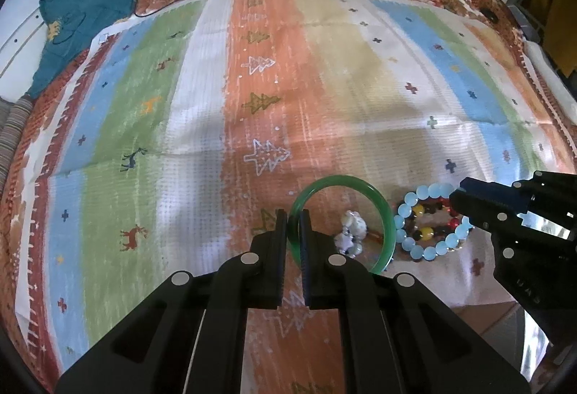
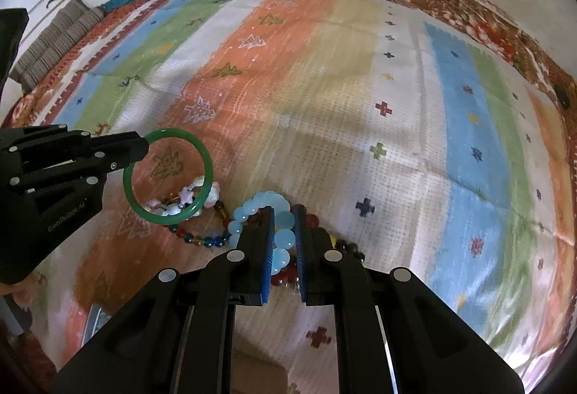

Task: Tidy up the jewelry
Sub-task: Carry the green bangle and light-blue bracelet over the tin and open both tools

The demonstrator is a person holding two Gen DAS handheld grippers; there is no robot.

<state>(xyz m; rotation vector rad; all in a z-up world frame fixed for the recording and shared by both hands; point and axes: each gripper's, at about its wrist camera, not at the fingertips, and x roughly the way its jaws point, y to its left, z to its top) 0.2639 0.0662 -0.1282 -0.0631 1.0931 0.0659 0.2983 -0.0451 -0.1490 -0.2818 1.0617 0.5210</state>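
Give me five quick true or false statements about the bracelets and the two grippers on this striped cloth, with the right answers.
1. The left gripper is shut on the green bangle. True.
2. The right gripper is empty. False: it is shut on the pale blue bead bracelet.
3. The green bangle is a string of beads. False: it is one solid ring.
4. A white bead bracelet shows through the bangle's ring in the left wrist view. True.
5. The cloth under the jewelry is plain white. False: it has orange, green, blue and white stripes with small figures.
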